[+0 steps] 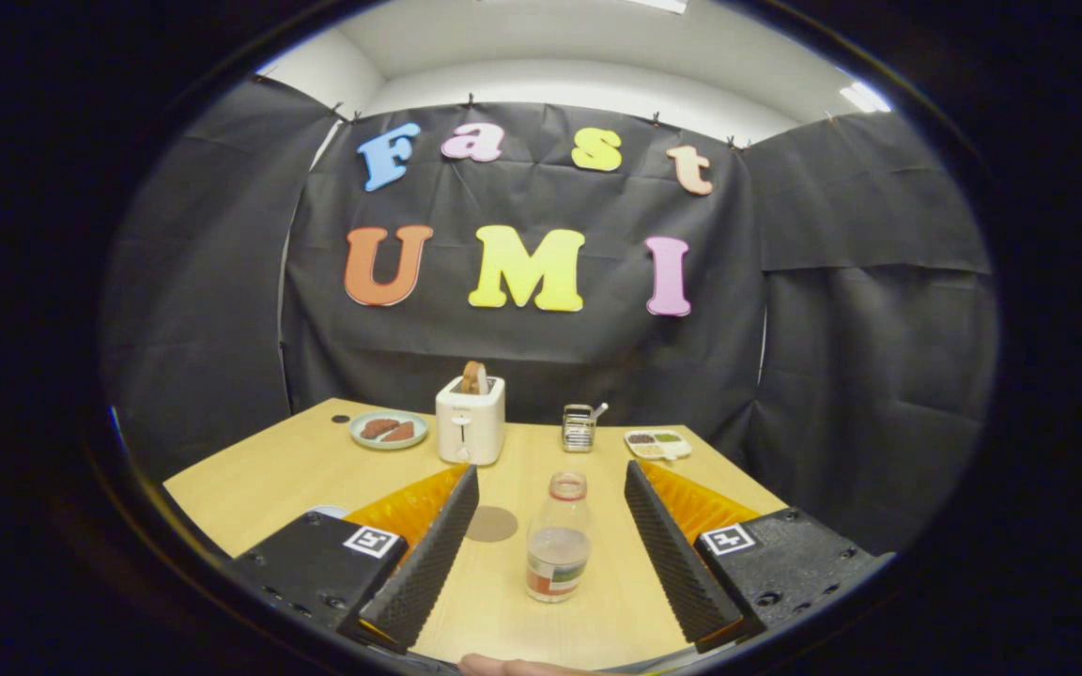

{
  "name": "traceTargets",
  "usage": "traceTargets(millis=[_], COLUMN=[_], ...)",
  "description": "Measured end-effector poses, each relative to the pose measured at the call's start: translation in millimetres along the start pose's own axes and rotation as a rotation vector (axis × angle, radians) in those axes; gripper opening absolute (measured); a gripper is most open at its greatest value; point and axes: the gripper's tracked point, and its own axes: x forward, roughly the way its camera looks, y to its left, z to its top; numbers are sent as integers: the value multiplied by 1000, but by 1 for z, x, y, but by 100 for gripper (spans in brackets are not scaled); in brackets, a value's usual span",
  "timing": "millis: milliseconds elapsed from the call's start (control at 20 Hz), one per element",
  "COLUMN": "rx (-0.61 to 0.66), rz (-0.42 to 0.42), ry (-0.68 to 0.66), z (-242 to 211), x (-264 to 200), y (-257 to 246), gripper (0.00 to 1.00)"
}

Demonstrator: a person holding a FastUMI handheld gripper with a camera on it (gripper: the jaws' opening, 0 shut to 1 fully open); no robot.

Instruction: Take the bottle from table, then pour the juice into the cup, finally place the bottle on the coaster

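A clear bottle (559,537) with a little juice and a label near its base stands upright on the wooden table (250,488), cap off. It sits between my two fingers, touching neither. My gripper (552,483) is open wide. A round brown coaster (491,524) lies flat just left of the bottle, beside the left finger. A pale rim of something (328,512), perhaps the cup, peeks out behind the left finger's mount; most of it is hidden.
Beyond the fingers stand a white toaster (471,420) with toast in it, a plate (389,430) with food to its left, a small metal rack (579,427), and a divided tray (658,443) at the right. Black cloth walls close the booth behind.
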Motion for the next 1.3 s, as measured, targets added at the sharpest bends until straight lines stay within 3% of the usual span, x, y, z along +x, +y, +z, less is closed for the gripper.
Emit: traceTargets(millis=[700,1300], rx=[77,29], rz=[-11,-7], ry=[1,-12], z=[-72,-117], x=[44,82], y=[-19,-17], gripper=[100,100])
